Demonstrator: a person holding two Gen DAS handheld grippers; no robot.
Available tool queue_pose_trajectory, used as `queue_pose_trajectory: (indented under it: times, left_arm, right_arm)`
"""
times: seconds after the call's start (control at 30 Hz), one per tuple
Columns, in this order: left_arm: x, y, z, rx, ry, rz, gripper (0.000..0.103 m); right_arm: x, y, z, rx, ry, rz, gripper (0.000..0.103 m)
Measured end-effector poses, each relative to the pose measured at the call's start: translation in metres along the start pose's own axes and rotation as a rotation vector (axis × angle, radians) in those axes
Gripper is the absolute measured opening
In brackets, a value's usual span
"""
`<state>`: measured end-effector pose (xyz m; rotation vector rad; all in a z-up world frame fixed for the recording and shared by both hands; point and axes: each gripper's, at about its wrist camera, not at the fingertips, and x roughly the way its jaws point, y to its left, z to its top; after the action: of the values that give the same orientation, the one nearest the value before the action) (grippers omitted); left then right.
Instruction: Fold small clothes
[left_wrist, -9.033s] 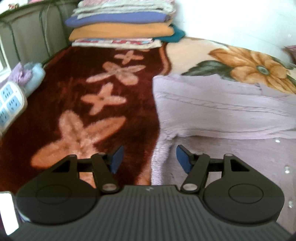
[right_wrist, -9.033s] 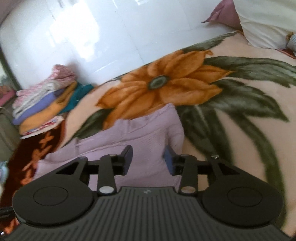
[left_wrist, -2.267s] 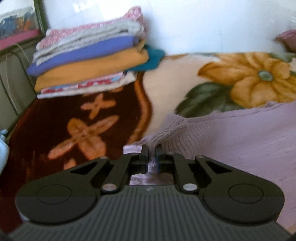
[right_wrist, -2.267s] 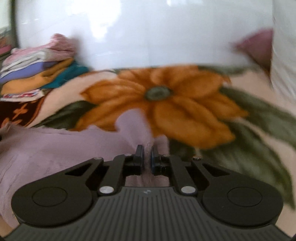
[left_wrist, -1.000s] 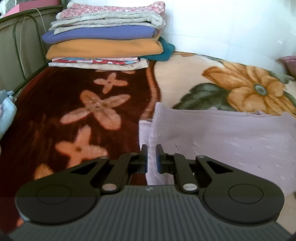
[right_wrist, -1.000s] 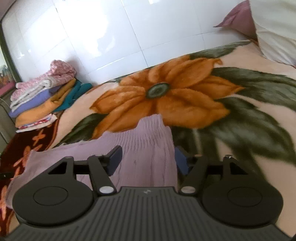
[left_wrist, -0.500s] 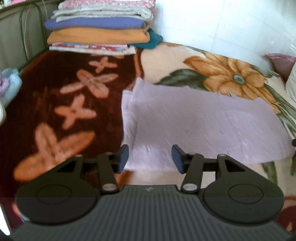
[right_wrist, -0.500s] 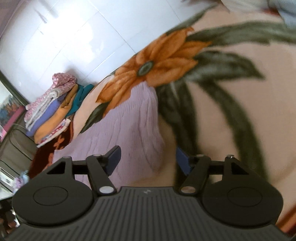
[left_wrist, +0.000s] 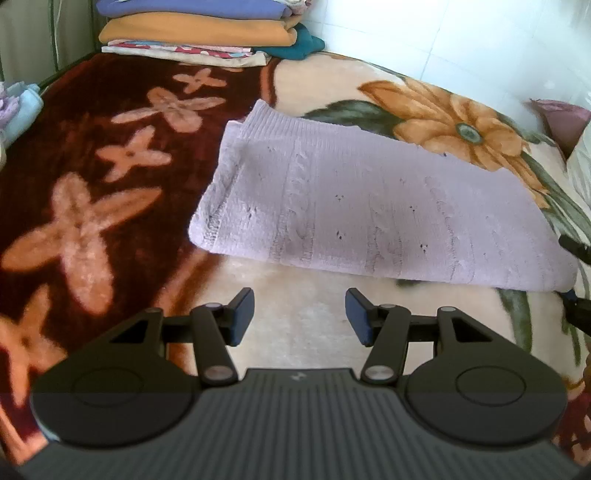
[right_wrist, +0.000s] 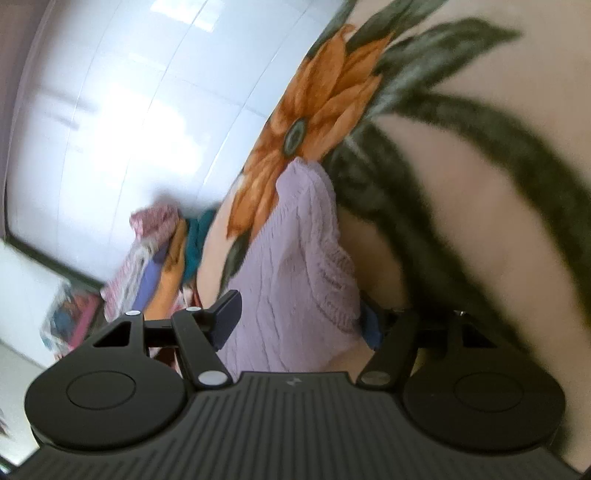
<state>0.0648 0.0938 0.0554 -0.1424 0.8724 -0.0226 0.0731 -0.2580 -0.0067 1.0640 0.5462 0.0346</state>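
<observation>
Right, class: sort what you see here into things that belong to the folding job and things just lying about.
Part of the job:
- lilac sweater, folded on the blanket
- left gripper, open
- right gripper, open around the sweater's end

Lying about:
- stack of folded clothes
- flowered blanket
- pillow

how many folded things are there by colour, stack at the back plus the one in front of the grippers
lilac knit garment: 1
purple-blue item in the stack: 1
orange item: 1
red and white patterned item: 1
teal item: 1
total: 5 visible; the stack's top is cut off in the left wrist view
</observation>
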Motion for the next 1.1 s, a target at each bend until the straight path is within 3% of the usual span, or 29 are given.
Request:
queue_pose_trajectory:
  times: [0.13,0.17,0.2,0.23,0.37,0.6,0.73,0.83,0.9,1.1]
  left_arm:
    - [-0.001,-0.001,0.002,0.013,-0.005,0.024,0.057]
    - [-0.001,0.001,0.003,0.011,-0.006,0.025,0.057]
    - [-0.002,0.002,0.004,0.009,-0.006,0.027,0.057]
    - [-0.002,0.003,0.006,0.009,-0.005,0.030,0.057]
    - [-0.006,0.007,0.011,0.030,-0.004,0.046,0.057]
    - [-0.003,0.015,0.018,0.021,0.003,0.057,0.057]
    - [0.000,0.018,0.019,0.022,0.004,0.065,0.057]
    - [0.003,0.022,0.018,0.022,0.006,0.067,0.057]
    - [0.004,0.024,0.018,0.023,0.006,0.070,0.057]
    - [0.007,0.034,0.019,0.012,0.015,0.081,0.057]
  right_arm:
    - [0.011,0.007,-0.003,-0.011,-0.044,-0.026,0.072]
    - [0.013,0.010,-0.002,-0.022,-0.049,-0.037,0.062]
    - [0.015,0.013,-0.002,-0.044,-0.061,-0.060,0.031]
    - [0.016,0.013,-0.001,-0.059,-0.066,-0.077,0.027]
    - [0.017,0.010,0.003,-0.037,-0.058,-0.064,0.028]
    - [0.021,0.004,0.007,0.033,-0.085,-0.033,0.055]
    - [0.025,0.002,0.014,0.093,-0.096,-0.027,0.057]
    - [0.027,0.007,0.015,0.050,-0.092,-0.052,0.052]
    - [0.028,0.011,0.015,0.009,-0.098,-0.088,0.031]
    - [0.027,0.032,0.015,-0.109,-0.116,-0.091,0.025]
